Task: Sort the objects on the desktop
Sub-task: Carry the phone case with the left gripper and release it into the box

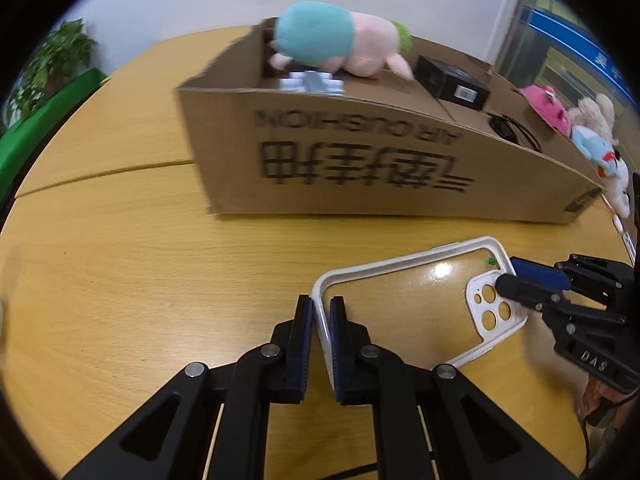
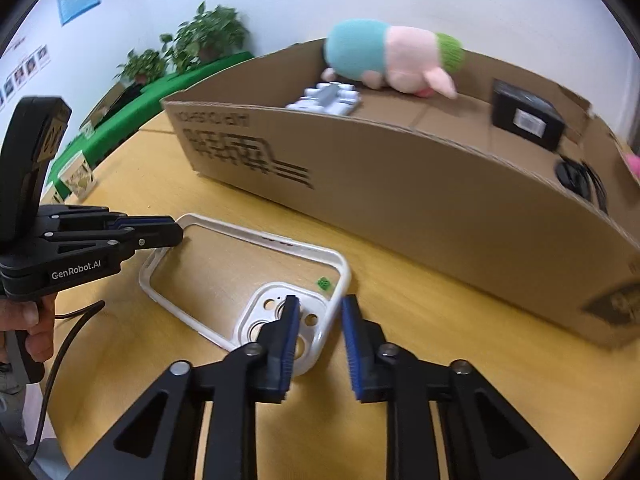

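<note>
White wall behind, plants (image 2: 208, 36) and a green ledge (image 2: 120, 120) toward ten o'clock in the right view; wooden table (image 1: 140, 280) underneath, seam running across it at nine o'clock in the left view; long cardboard box (image 1: 360, 152) across the far side, print upside down on its near wall. Inside the box: plush (image 1: 332, 44) in teal, pink and green lying at twelve o'clock, a pale blister pack (image 1: 312, 82) just in front of it, a black carton (image 1: 452, 80) toward one o'clock, a black cable (image 1: 508, 130) further right; outside the box's right end, more plush toys (image 1: 592, 132) at three o'clock, blurred. Clear phone case (image 1: 420, 300) with white rim lying on the table, near the box but apart from it, camera cutouts toward the right gripper. Left gripper (image 1: 321, 344) nipped on the case's end rim, one pad outside and one inside, rim pinched between them; right gripper (image 2: 318, 344) parted, straddling the camera corner, left finger over the cutouts, right finger outside the rim, a visible gap on that side. Small green sticker (image 2: 323, 283) on the case near the right gripper's tips.
</note>
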`<state>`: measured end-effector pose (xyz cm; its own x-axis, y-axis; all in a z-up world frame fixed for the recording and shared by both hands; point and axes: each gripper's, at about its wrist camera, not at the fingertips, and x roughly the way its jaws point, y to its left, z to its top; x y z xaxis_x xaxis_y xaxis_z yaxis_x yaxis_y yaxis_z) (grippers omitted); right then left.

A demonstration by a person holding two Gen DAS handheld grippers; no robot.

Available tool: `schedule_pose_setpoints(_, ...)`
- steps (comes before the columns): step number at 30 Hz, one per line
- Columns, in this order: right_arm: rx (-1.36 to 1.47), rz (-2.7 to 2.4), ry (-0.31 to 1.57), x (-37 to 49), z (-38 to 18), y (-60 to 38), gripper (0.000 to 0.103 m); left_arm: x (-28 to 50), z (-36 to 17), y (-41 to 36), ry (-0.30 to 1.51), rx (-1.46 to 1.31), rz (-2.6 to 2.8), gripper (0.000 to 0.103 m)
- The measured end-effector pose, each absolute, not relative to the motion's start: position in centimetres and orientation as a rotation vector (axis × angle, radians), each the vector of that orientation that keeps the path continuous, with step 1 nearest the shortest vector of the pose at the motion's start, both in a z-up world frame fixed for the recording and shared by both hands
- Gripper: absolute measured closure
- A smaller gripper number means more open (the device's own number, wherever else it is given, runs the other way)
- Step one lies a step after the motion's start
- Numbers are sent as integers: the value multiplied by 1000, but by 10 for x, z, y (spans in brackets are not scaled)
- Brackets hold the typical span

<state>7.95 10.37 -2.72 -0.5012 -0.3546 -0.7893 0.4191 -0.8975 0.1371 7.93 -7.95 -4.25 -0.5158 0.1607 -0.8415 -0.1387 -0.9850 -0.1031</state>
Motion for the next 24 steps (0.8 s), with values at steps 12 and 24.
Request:
schedule_pose_setpoints(12, 957, -2595, -23, 120, 50, 157, 89, 90, 37, -46, -54, -1150, 2616, 97)
schedule_pose_setpoints(24, 726, -2722, 44, 72, 139, 185, 89, 33, 142, -13, 19, -829, 2693, 97)
